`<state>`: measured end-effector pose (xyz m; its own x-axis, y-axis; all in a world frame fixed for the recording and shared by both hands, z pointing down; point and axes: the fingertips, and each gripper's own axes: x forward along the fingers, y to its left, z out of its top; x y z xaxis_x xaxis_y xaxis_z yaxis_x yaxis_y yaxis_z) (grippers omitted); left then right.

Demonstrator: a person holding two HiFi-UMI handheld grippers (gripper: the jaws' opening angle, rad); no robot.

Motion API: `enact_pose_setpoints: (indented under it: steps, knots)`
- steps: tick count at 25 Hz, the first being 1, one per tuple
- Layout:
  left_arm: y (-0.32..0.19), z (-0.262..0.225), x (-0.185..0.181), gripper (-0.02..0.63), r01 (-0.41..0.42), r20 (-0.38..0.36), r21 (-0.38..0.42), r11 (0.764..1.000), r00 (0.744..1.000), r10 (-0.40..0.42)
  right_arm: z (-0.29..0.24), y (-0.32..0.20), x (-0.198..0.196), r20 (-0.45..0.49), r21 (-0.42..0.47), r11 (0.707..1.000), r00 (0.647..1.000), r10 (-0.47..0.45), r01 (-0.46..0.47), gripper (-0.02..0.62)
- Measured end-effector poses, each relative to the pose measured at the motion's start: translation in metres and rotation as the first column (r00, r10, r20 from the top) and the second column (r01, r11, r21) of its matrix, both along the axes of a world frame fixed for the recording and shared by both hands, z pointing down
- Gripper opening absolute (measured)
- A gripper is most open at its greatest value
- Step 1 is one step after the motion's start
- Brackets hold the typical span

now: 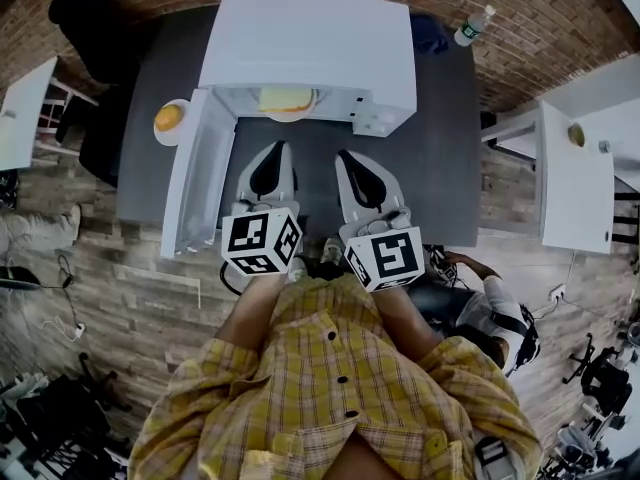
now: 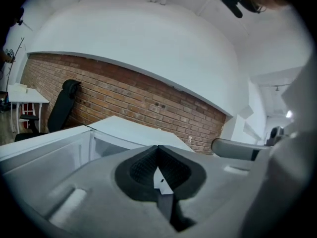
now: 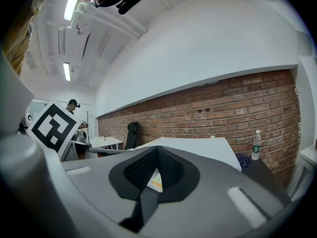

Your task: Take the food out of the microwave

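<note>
A white microwave (image 1: pixel 310 43) stands on a dark grey worktop (image 1: pixel 450 168). Its door (image 1: pixel 195 183) is swung wide open to the left. Inside the cavity, near the front edge, a plate (image 1: pixel 290 117) carries the food (image 1: pixel 285 98), a pale yellow slab.

The left tongs (image 1: pixel 280 146) and right tongs (image 1: pixel 343 155) sit side by side above the worktop, pointing at the opening, short of it. Both are clenched shut and grasp nothing. The open door runs along the left side of the left tongs.

Left of the microwave, a small plate (image 1: pixel 178 138) holds an orange fruit (image 1: pixel 168 118). At the far right corner are a blue cloth (image 1: pixel 430 34) and a plastic bottle (image 1: pixel 474 26).
</note>
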<state>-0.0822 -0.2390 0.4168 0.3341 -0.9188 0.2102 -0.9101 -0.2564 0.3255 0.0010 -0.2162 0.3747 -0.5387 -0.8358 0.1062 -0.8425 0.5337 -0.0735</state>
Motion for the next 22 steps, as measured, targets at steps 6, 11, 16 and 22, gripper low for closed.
enact_pose_setpoints:
  steps: [6, 11, 16, 22]
  knots:
    - [-0.02, 0.03, 0.002, 0.0, 0.022, -0.083, -0.062, 0.998, 0.996, -0.027, 0.013, -0.006, 0.005, -0.008, -0.025, 1.0, 1.0, -0.009, 0.009, 0.005]
    - [-0.04, 0.064, -0.001, 0.031, 0.032, -0.214, -0.145, 0.989, 0.975, -0.063, 0.019, -0.011, 0.007, -0.01, -0.035, 0.999, 1.0, -0.014, 0.014, 0.005]
    - [-0.054, 0.096, -0.007, 0.055, 0.036, -0.361, -0.224, 0.974, 0.925, -0.118, 0.027, -0.013, 0.011, -0.01, -0.051, 0.999, 1.0, -0.008, 0.007, 0.005]
    - [-0.069, 0.142, -0.011, 0.069, 0.017, -0.534, -0.332, 0.943, 0.821, -0.203, 0.032, -0.016, 0.017, -0.018, -0.062, 0.998, 1.0, -0.007, 0.006, 0.005]
